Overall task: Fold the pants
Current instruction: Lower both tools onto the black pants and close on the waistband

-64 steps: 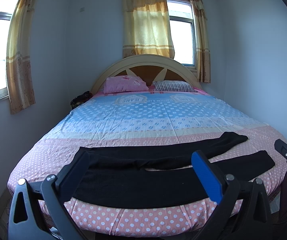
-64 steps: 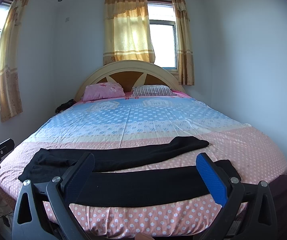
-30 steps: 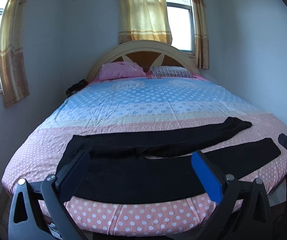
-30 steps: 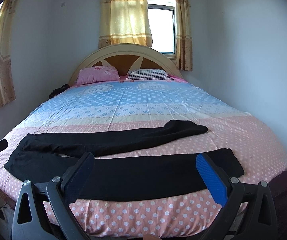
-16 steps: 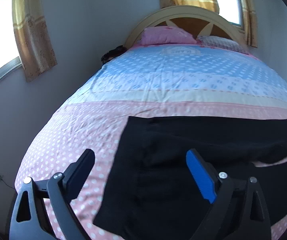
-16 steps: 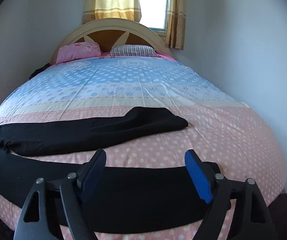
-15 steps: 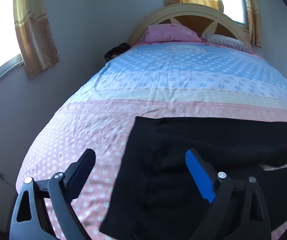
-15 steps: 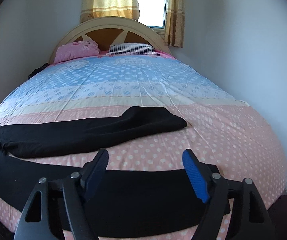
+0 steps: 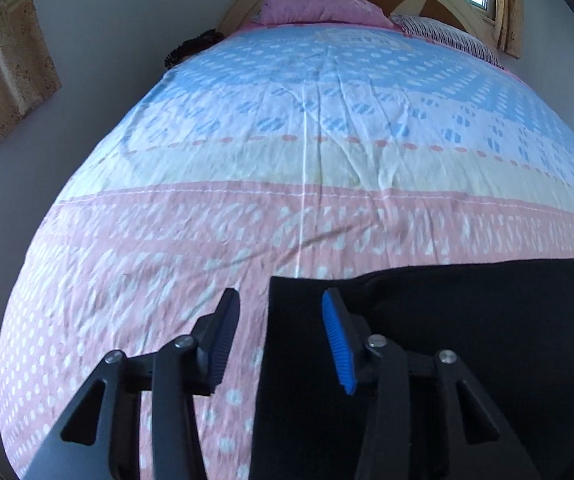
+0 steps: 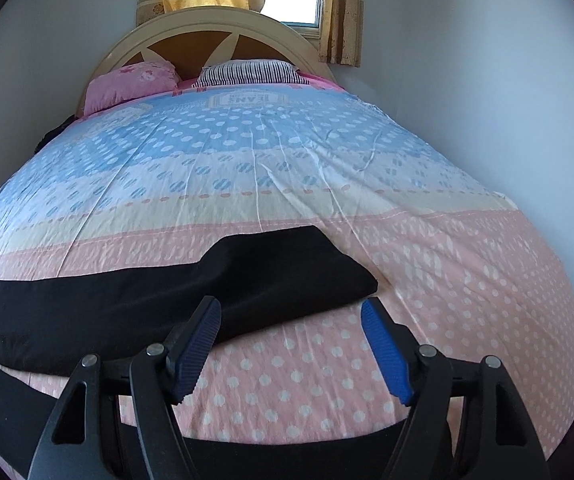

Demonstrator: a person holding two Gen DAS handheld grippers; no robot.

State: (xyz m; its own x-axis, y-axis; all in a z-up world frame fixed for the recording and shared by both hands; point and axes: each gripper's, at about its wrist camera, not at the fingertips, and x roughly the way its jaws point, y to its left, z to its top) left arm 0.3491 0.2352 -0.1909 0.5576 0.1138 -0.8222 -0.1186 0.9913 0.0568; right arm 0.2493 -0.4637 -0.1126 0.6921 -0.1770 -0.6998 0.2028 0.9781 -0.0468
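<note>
Black pants (image 9: pixel 467 312) lie spread across the foot of the bed, waist to the left, legs running right. My left gripper (image 9: pixel 281 316) is open and low over the waist's far left corner, which lies between the jaws. In the right wrist view the far leg (image 10: pixel 167 300) ends in a hem just beyond my right gripper (image 10: pixel 291 322). The near leg (image 10: pixel 15 412) passes under the right gripper's body. The right gripper is open and empty, low over the pink sheet just short of the far leg's hem.
The bed (image 10: pixel 467 280) has a pink, cream and blue dotted sheet. A pink pillow (image 10: pixel 131 82) and a striped pillow (image 10: pixel 247 72) lie by the headboard. Walls stand close on both sides. A dark object (image 9: pixel 191 46) sits at the bed's far left corner.
Both grippers have moved forward and down toward the bed. The left has narrowed its opening around the waist corner. The right has come close to the far leg's hem.
</note>
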